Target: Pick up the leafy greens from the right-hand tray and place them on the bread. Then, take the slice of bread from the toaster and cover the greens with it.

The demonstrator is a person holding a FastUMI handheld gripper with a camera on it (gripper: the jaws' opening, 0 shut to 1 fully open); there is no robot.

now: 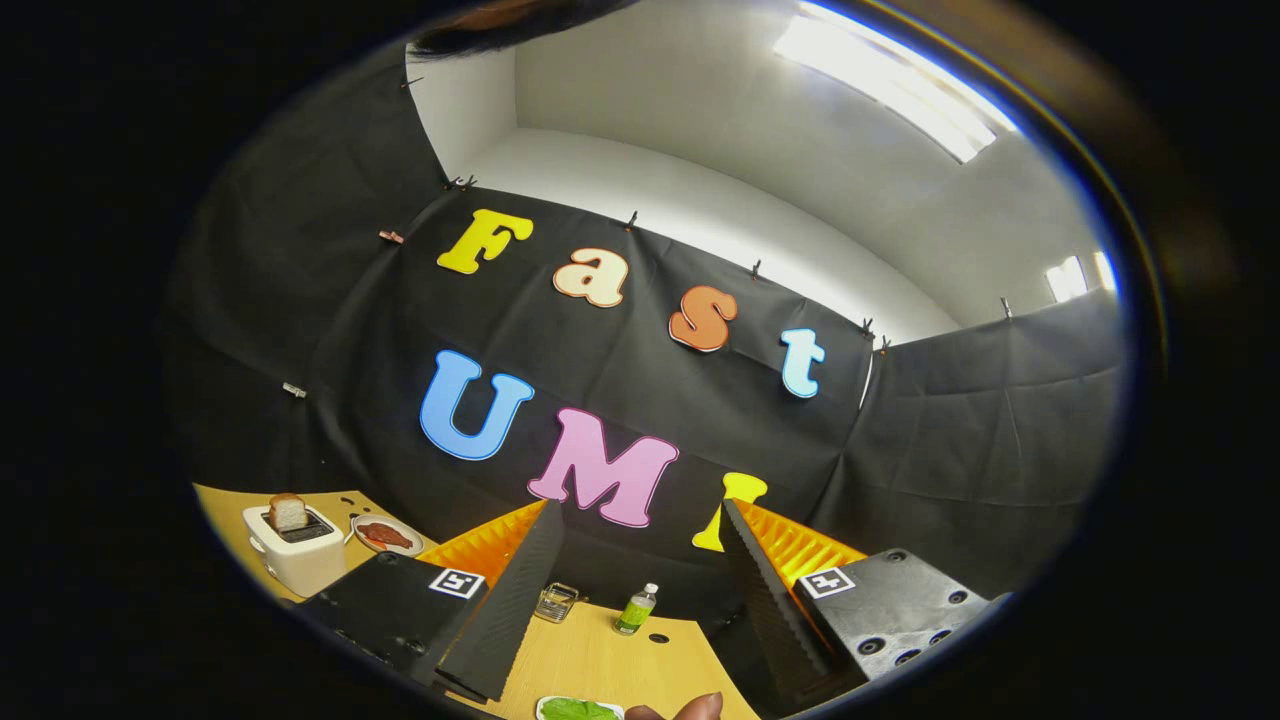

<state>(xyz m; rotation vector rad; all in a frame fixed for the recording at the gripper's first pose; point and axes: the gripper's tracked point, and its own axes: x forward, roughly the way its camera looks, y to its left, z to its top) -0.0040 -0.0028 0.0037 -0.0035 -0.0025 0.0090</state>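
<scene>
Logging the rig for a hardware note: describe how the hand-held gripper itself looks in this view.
The hand-held gripper has two long black wedge-shaped fingers with finely ribbed inner faces, spread apart. Each sits on a black block with a small square black-and-white marker; the right block shows screw holes. Ridged orange panels rise behind the fingers.
</scene>
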